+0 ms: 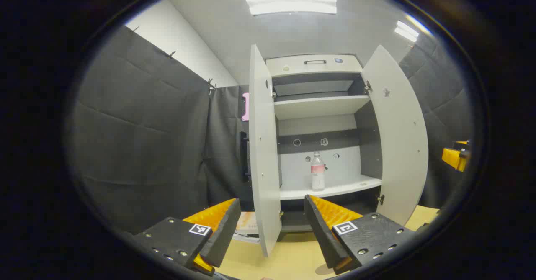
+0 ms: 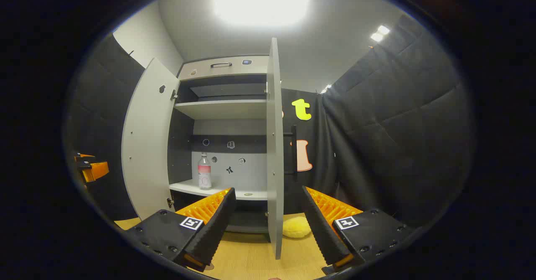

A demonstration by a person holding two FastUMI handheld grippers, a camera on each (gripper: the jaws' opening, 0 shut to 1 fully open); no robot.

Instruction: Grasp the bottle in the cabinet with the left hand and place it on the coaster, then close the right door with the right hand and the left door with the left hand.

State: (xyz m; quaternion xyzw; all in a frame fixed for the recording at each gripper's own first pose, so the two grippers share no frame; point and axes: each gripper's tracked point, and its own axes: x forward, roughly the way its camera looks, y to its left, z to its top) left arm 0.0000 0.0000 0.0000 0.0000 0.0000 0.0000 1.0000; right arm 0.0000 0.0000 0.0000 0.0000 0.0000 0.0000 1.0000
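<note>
On the lower shelf (image 1: 335, 190) of the cabinet (image 1: 314, 64) stood the bottle (image 1: 317, 172), upright, clear with a pink label, near the back panel. Both doors hung wide: left door (image 1: 264, 154) edge-on in the left gripper view, right door (image 1: 398, 142) swung outward. Left gripper (image 1: 272, 225) hovered in front of the cabinet, jaws spread, nothing between them. Right gripper (image 2: 266, 223) likewise spread and empty, straddling the edge of the right door in its own view. Yellow sponge-like object (image 2: 296, 227) lay on the wooden table (image 2: 251, 263) just beside that door.
</note>
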